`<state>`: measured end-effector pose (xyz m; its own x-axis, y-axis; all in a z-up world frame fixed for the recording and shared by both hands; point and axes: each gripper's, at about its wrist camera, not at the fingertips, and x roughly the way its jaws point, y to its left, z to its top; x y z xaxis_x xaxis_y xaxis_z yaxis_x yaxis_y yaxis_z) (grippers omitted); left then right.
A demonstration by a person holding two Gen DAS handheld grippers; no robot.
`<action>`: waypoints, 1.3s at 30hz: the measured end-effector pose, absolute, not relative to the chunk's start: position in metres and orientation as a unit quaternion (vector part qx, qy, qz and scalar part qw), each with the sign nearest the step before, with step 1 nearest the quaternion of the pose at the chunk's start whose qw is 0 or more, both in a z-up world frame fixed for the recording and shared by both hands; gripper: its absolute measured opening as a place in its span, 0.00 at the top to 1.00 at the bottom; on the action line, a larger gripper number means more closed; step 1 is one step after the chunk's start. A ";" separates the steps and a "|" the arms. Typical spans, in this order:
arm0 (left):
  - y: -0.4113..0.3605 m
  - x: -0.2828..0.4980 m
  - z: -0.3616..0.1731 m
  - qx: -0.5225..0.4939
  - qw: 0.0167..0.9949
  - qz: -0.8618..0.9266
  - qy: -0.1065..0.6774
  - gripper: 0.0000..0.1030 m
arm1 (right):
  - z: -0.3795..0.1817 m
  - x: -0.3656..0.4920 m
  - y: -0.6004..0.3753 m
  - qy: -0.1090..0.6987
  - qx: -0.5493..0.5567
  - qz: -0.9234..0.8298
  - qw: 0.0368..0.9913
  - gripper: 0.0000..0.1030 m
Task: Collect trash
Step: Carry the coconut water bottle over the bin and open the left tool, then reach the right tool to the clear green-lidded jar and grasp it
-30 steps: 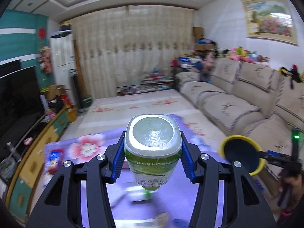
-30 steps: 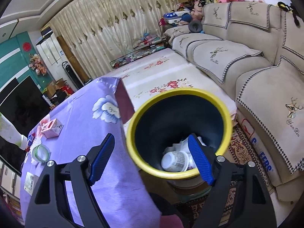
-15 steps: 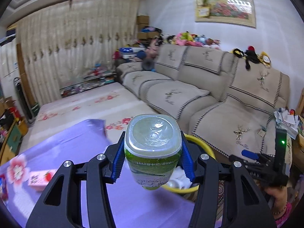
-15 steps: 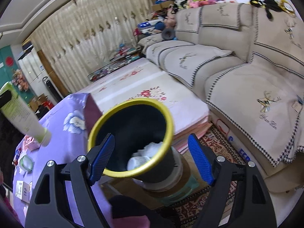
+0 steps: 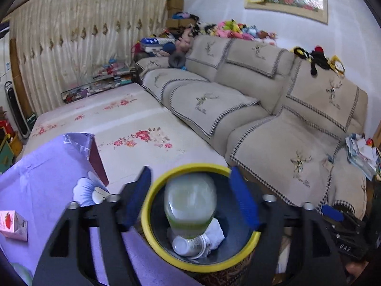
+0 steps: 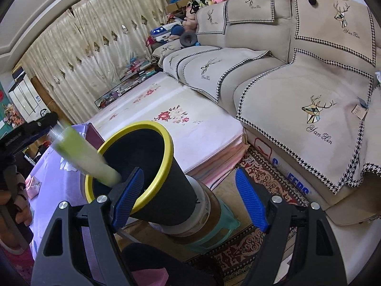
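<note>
Standing beside the purple-clothed table (image 5: pixel 42 186) and beige sofa (image 5: pixel 273 119), the yellow-rimmed bin (image 5: pixel 152 228) receives the blurred green bottle (image 5: pixel 190 202) between the wide-open left gripper (image 5: pixel 190 202), the right gripper (image 6: pixel 188 202) open, empty.

Glossy translucent plastic bottle (image 5: pixel 190 202), matt black bin (image 6: pixel 166 200) with smooth yellow rim, apparently ribbed blue fingers (image 6: pixel 250 205), cloth sofa (image 5: pixel 273 109)

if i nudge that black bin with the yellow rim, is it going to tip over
Likely tippy: the black bin is tall, narrow at the base, and perched on a stack above a teal stool. It looks light, holding only a cup and tissue. The green bottle dropping in, between the wide-apart fingers of the left gripper, may jolt it.
</note>
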<state>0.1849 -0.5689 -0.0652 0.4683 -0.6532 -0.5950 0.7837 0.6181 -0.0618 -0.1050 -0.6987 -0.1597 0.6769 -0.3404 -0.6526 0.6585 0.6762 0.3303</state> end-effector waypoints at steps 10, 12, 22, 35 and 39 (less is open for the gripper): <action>-0.438 0.153 0.003 0.045 0.884 -0.402 0.237 0.16 | -0.156 -0.084 -0.669 0.294 0.267 -0.251 0.883 0.27; -0.407 0.144 0.012 0.037 0.892 -0.389 0.225 0.16 | -0.154 -0.075 -0.656 0.299 0.260 -0.239 0.887 0.27; -0.204 0.125 0.024 -0.036 0.943 -0.249 0.219 0.11 | -0.141 -0.013 -0.566 0.331 0.202 -0.137 0.911 0.27; -0.023 0.107 -0.019 -0.085 0.959 -0.112 0.245 0.11 | -0.123 0.088 -0.385 0.364 0.113 0.045 0.923 0.27; -0.023 0.109 -0.017 -0.086 0.961 -0.105 0.241 0.11 | -0.119 0.119 -0.343 0.368 0.109 0.061 0.921 0.21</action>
<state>0.1085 -0.0232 -0.0173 0.8618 -0.2430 -0.4453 0.1602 0.9633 -0.2155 0.1194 -0.3430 -0.1189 0.7213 0.1933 -0.6651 -0.0325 0.9687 0.2463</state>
